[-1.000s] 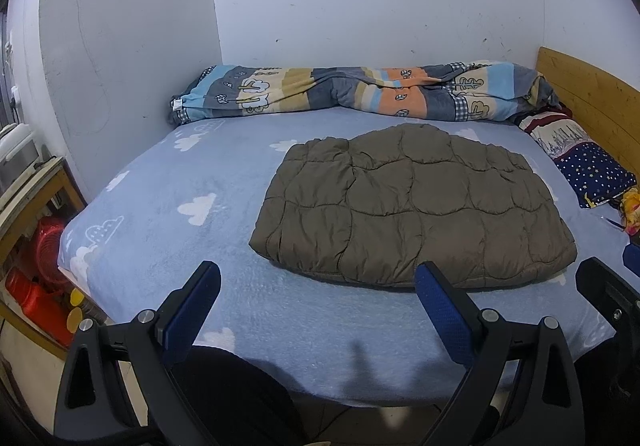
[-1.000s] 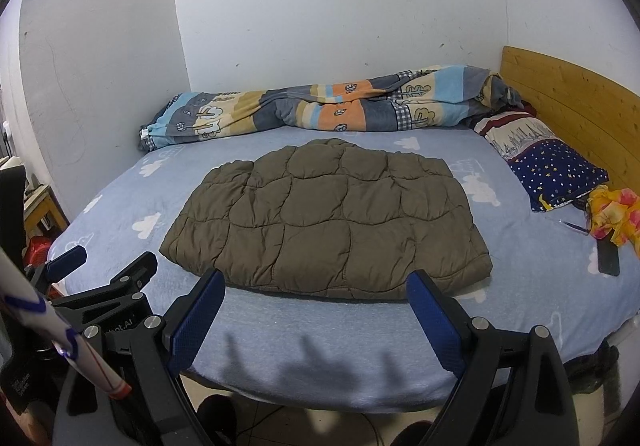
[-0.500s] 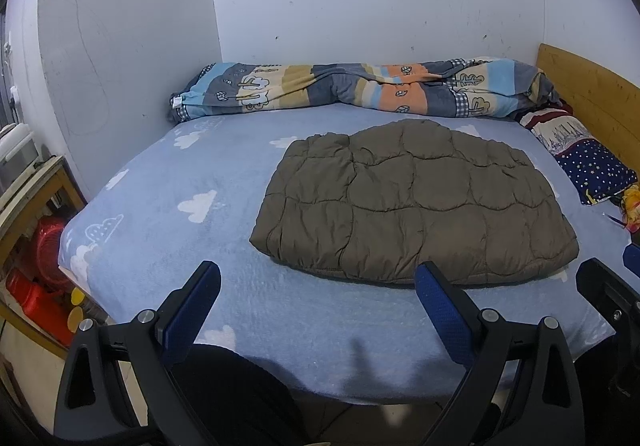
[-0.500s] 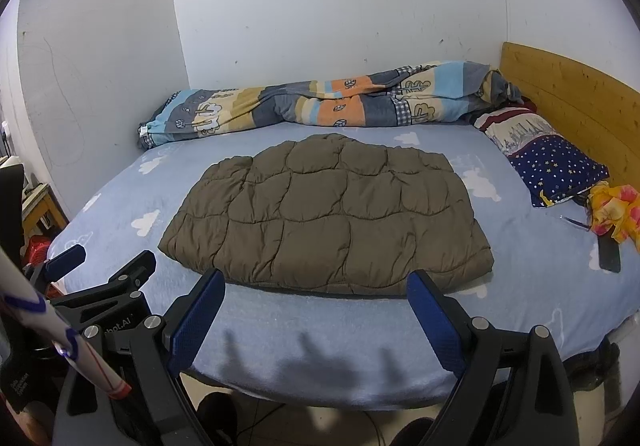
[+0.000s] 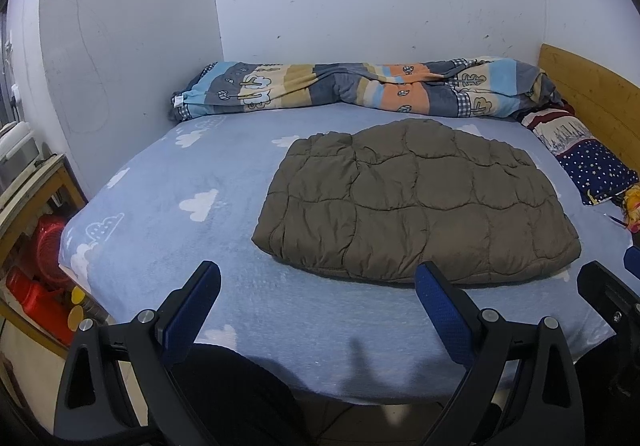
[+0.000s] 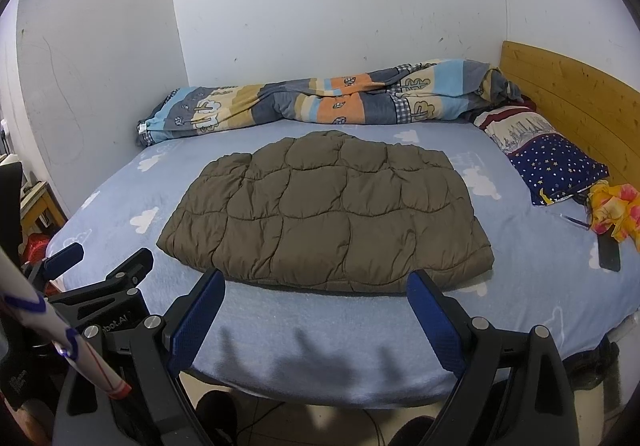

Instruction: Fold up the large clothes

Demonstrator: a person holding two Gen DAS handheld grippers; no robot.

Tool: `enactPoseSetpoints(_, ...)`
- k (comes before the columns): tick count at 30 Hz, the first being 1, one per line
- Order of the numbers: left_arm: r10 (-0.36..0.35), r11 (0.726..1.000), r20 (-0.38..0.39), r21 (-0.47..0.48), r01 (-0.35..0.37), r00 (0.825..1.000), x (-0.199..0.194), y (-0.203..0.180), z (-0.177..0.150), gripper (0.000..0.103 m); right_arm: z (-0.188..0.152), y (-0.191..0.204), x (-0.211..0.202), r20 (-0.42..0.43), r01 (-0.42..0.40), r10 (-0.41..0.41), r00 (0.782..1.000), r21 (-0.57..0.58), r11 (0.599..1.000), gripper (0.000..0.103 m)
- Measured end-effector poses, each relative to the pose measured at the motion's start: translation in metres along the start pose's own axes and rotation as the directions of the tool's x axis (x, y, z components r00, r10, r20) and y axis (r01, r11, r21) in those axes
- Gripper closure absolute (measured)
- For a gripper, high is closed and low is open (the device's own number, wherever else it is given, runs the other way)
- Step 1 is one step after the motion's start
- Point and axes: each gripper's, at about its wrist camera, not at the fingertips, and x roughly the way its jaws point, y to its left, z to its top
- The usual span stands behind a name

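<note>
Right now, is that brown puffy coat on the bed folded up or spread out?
Folded. The brown quilted coat lies as one compact pad with no sleeves showing and a doubled, thick near edge.

Left gripper (image 6: 66, 260) body, lower left of the right wrist view: partial white lettering "bot.AI", first letters hidden.
Elsewhere: nothing readable.

Ahead of both grippers, bare bed sheet (image 6: 320, 326) leaves open passage up to the folded brown quilted coat (image 6: 328, 214). Left of it the sheet lies free. To the right, a pillow (image 6: 556, 166), crumpled yellow cloth (image 6: 612, 212) and dark phone (image 6: 609, 255) crowd the edge.
</note>
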Motion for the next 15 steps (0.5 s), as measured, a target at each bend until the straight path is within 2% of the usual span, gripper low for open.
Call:
enactPoseSetpoints(11, -0.016, 1.0, -0.008, -0.008, 0.016, 1.0, 0.0022, 0.0019, -0.0009, 0.006, -0.0027, -0.0025, 0.0004, -0.003, 0.004, -0.004, 1.0, -0.002, 1.0, 0.008)
enactPoseSetpoints(13, -0.039, 0.999, -0.005, -0.025, 0.038, 0.999, 0.0017, 0.0052, -0.0015, 0.006, -0.0016, -0.0019, 0.0008, -0.003, 0.002, -0.002, 1.0, -0.003, 1.0, 0.008)
enactPoseSetpoints(15, -0.097, 0.994, 0.011, -0.046, 0.098, 0.995, 0.0003, 0.0099, -0.0029, 0.006, -0.0021, -0.0021, 0.0007, -0.002, 0.0, 0.0, 1.0, -0.002, 1.0, 0.008)
